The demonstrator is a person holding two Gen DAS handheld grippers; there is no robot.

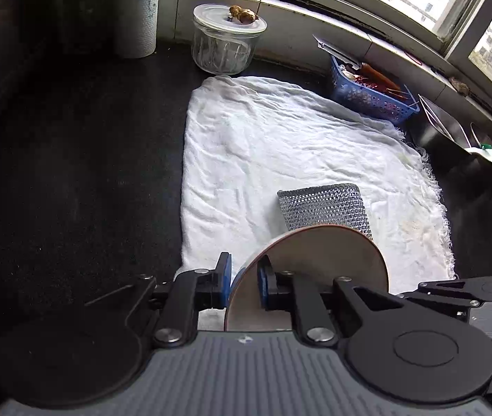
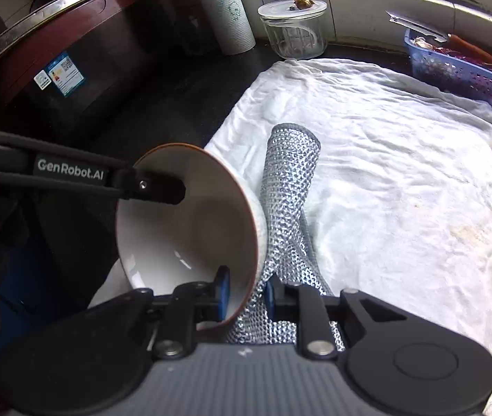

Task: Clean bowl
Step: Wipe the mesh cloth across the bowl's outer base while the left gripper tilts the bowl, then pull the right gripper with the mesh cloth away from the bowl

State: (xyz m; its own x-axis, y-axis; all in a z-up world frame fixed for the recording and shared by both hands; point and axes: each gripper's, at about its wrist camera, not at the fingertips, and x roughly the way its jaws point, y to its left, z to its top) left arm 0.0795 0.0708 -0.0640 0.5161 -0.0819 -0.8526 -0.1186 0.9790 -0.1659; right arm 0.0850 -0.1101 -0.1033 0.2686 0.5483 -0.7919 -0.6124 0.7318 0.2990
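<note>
Over white cloth [image 2: 384, 159], bowl [image 2: 183, 228] tipped sideways, mouth leftward

My left claw [image 1: 244, 282] has black linkage arms with silver screws, blue pads and a ribbed grey housing. My right claw [image 2: 244, 289] is built the same. White "GenRobot.AI" lettering marks the left claw's black finger in the right wrist view.

white bowl [image 2: 183, 235], brown rim; silver mesh scrubber [image 2: 289, 187]; white cloth [image 2: 402, 159]
</note>
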